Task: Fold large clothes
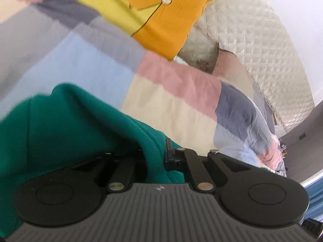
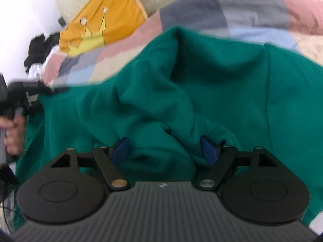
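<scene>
Left gripper (image 1: 159, 151) pinching green garment (image 1: 60, 125), right gripper (image 2: 165, 151) angled down

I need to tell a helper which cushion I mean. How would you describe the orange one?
Start at the bed's patchwork cover of pink, grey, blue and cream blocks. At its head, against the pale quilted headboard, lies the orange cushion, the only one bearing a yellow crown.

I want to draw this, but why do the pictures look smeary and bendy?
Left wrist view: the checked bedspread and green garment are motion-blurred, and the fisheye bends the quilted headboard. Right wrist view: the garment edges and orange pillow smear.
</scene>
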`<state>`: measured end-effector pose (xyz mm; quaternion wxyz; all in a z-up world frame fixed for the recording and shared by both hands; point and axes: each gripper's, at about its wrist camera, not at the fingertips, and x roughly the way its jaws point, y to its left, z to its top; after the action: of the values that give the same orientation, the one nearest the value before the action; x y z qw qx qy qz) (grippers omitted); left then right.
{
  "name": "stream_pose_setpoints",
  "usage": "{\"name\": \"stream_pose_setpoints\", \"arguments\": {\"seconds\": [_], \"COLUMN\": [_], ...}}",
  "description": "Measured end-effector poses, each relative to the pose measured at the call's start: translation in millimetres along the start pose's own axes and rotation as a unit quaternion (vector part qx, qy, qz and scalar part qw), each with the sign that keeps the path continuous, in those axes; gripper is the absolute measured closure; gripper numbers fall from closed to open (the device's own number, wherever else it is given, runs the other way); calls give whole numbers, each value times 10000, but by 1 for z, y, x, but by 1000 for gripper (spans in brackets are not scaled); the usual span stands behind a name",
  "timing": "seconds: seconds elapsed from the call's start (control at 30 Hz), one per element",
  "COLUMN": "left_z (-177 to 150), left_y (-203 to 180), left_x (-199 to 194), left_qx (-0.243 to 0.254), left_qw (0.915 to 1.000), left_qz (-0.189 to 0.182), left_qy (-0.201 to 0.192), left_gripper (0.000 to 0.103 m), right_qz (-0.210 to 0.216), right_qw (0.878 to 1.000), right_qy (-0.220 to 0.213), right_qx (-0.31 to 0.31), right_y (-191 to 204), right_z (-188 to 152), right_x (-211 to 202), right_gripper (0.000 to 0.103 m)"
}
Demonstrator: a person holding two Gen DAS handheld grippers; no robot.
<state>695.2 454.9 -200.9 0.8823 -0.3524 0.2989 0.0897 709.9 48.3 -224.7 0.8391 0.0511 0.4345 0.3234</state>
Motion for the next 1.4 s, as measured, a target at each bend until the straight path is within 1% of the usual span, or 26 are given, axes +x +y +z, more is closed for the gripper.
{"name": "stream_pose_setpoints", "arguments": {"seconds": [0.03, 0.07, 0.1, 0.2, 0.27, 0.3, 0.33, 0.37, 0.4, 0.47, 0.53, 0.6, 0.67, 0.73, 0.77, 0.8, 0.87, 0.93, 1.07, 1.13, 1.27, 1.33, 1.4], "left_z": [2, 4, 5, 7, 8, 9, 8, 6, 4, -3, -7, -11, -14, -17, -20, -24, -35, -51, -94, -117, -160, -178, -191], "left_y": [-4, -8, -10, -17, -16, -15, -14, -13, -12, -11, -10, -11, -13, -16, -18, -20, -23, -27, -39, -43, -44, -42, -39], "left_x": [-2, -5, -6, -9, -10, -10, -8, -6, -4, -4, -5, -11, -25, -43, -53, -64, -83, -99, -125, -133, -148, -153, -154], "left_qx": [60, 100, 109, 244, 180, 126, 94, 126, 156, 88, 107, 134, 178, 277, 294, 310, 305, 184, -239, -483, -1071, -1233, -1252], "left_qw": [9999, 9998, 9997, 9992, 9993, 9994, 9995, 9995, 9994, 9993, 9988, 9982, 9981, 9982, 9985, 9987, 9991, 9994, 9993, 9982, 9928, 9908, 9904], "left_qz": [77, 156, 200, 312, 316, 319, 300, 287, 294, 306, 311, 272, 211, 163, 138, 132, 89, 123, 61, 32, 71, 113, 192], "left_qy": [-21, -24, -31, -40, -13, 10, 41, 100, 126, 203, 356, 509, 559, 508, 447, 380, 281, 270, 270, 367, 531, 549, 562], "left_gripper": [96, 96, 96, 96, 96, 96, 95, 95, 95, 92, 78, 45, 37, 35, 33, 33, 33, 33, 33, 33, 33, 33, 33], "right_qz": [-101, -227, -247, 16, 265, 444, 690, 830, 901, 907, 830, 823, 902, 1049, 1102, 1109, 1011, 1006, 921, 876, 720, 760, 841], "right_qw": [9999, 9996, 9996, 9999, 9990, 9976, 9950, 9927, 9906, 9877, 9842, 9799, 9747, 9712, 9702, 9700, 9693, 9672, 9647, 9632, 9643, 9635, 9627], "right_qy": [19, 22, 17, -118, -246, -324, -397, -460, -510, -479, -422, -508, -546, -699, -797, -889, -1053, -1159, -1286, -1230, -1085, -982, -948], "right_qx": [-73, -137, -124, 122, 249, 414, 607, 743, 889, 1180, 1508, 1747, 1969, 2022, 2006, 1974, 1977, 2026, 2104, 2221, 2307, 2371, 2392], "right_y": [6, 14, 18, 28, 39, 44, 47, 51, 55, 56, 49, 37, 25, 18, 16, 15, 14, 11, 6, 1, -6, -10, -10], "right_z": [-1, -1, 0, 1, 1, 0, -2, -5, -9, -22, -38, -52, -64, -72, -77, -79, -84, -85, -92, -98, -114, -122, -128], "right_x": [-1, -5, -10, -37, -62, -77, -91, -100, -108, -108, -98, -89, -84, -87, -92, -96, -107, -114, -127, -130, -129, -127, -126], "right_gripper": [38, 57, 74, 80, 81, 81, 81, 81, 81, 81, 81, 79, 76, 72, 64, 54, 43, 42, 42, 42, 42, 42, 42]}}
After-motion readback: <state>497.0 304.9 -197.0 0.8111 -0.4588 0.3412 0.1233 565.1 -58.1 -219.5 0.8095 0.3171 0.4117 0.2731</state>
